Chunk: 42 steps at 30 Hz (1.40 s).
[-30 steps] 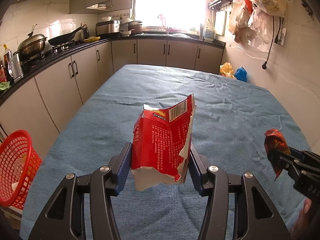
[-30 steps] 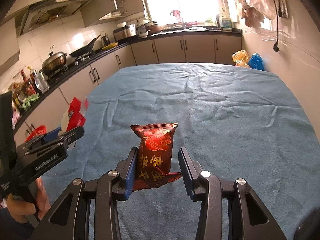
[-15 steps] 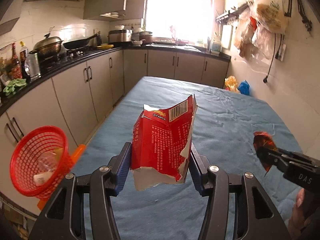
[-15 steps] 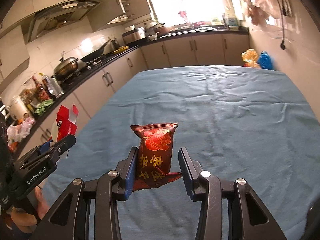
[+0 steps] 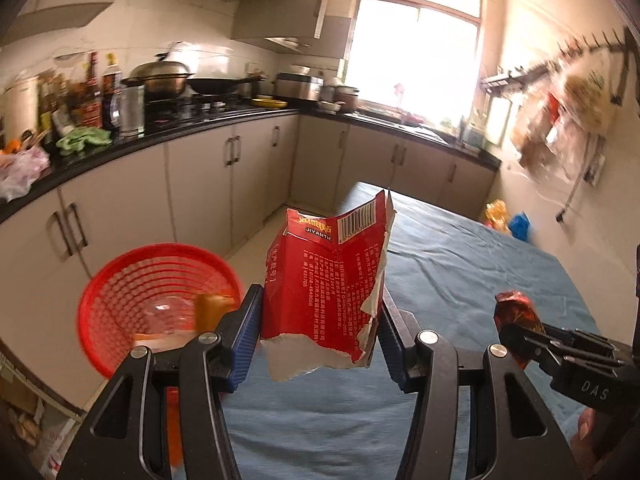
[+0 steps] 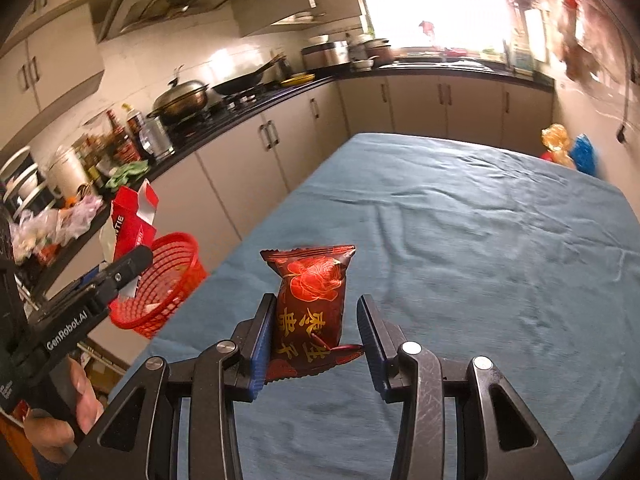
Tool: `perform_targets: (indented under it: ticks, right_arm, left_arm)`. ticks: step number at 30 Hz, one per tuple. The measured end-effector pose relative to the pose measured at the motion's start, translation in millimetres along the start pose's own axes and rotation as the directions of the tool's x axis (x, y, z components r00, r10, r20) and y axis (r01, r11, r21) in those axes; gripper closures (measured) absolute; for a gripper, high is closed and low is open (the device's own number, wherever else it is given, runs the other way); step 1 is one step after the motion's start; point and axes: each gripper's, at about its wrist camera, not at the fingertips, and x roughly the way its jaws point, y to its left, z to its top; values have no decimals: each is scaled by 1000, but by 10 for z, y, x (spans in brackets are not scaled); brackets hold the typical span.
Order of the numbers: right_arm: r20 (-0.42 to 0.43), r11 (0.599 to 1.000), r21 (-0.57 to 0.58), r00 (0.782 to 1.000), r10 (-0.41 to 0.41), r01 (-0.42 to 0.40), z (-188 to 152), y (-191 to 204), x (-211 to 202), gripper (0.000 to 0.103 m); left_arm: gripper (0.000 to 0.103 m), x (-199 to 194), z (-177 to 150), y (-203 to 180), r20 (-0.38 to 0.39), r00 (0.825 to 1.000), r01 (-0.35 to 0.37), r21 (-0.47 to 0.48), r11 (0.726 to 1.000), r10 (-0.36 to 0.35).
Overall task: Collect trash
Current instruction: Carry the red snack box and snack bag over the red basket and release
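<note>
the left wrist view looks straight into the red basket (image 5: 156, 304), which sits low and just left of the left gripper (image 5: 320, 340), off the table edge near the floor; a blurred orange piece and something pale lie inside it, too smeared to name. the right wrist view shows that basket (image 6: 160, 284) only from the side, beyond the left edge of the blue-covered table (image 6: 460, 240), and shows what the other view hides: the person's hand (image 6: 64, 416) wrapped round the left gripper's handle, low at the left.

the left gripper (image 6: 132, 260) is clamped on a torn red carton (image 5: 328, 292), pads pressed against both its sides, the carton standing upright with its ragged white edge at the bottom. from the right it appears just above the basket rim, the carton (image 6: 128, 220) sticking up past the finger.

the right gripper (image 6: 316, 340) tilts down over the table and holds a dark red snack packet (image 6: 312, 312) upright between its blue pads, gripped at its lower part. in the left view this gripper (image 5: 520, 340) sits to the right of the left one, over the table (image 5: 460, 272), the packet (image 5: 516, 316) showing at its tip.
</note>
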Motion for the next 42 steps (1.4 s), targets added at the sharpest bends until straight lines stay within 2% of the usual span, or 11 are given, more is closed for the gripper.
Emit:
perform_targets:
  ticks: [9, 20, 33, 42]
  right_arm:
    - [-42, 994, -82, 996, 74, -77, 121, 678, 233, 59]
    - [-97, 971, -161, 982, 165, -179, 314, 1427, 536, 59]
    - [-206, 961, -138, 956, 209, -240, 400, 1907, 1280, 58]
    - [-265, 962, -117, 941, 210, -247, 352, 1944, 1705, 56]
  left_arm:
    - [50, -106, 22, 732, 9, 995, -95, -87, 992, 96]
    - [50, -35, 42, 1551, -27, 984, -180, -198, 963, 178]
    - [50, 303, -117, 1763, -102, 978, -200, -209, 957, 182]
    - [49, 447, -165, 1763, -126, 977, -193, -200, 961, 170]
